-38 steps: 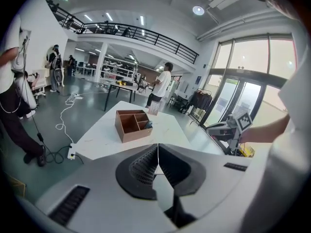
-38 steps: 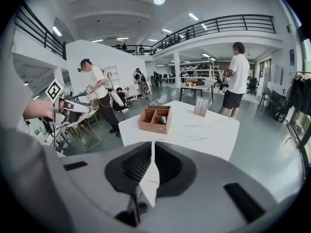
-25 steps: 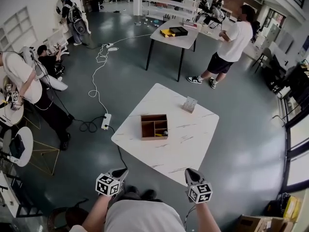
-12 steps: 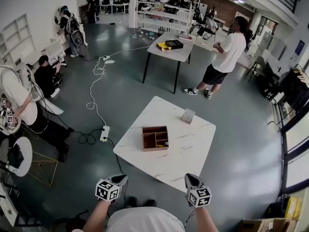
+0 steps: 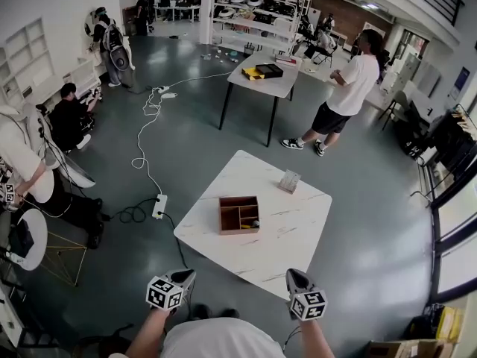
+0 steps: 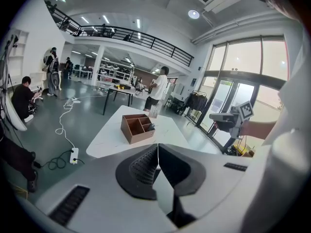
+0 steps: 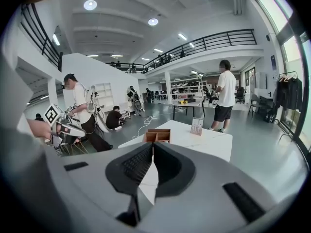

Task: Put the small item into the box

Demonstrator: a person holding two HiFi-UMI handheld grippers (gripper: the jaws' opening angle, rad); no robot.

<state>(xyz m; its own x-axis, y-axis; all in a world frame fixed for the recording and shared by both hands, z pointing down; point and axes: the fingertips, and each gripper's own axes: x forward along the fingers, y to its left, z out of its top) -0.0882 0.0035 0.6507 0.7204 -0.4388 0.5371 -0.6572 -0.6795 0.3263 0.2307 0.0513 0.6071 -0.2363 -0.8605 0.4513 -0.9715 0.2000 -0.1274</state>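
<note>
White top with thin grey marble veins on the table (image 5: 298, 200). Warm brown wood all over the divided box (image 5: 238, 215), plus a speck of yellow from the small item (image 5: 248, 225) in one compartment. Black-and-white square markers on the cubes of the left gripper (image 5: 184, 277) and right gripper (image 5: 295, 276), pale grey shells, black dotted pads (image 6: 141, 166). Glossy grey-blue for the floor (image 5: 373, 222), white for the power strip (image 5: 159, 206). White tee and black shorts on the standing person (image 5: 346, 95).
</note>
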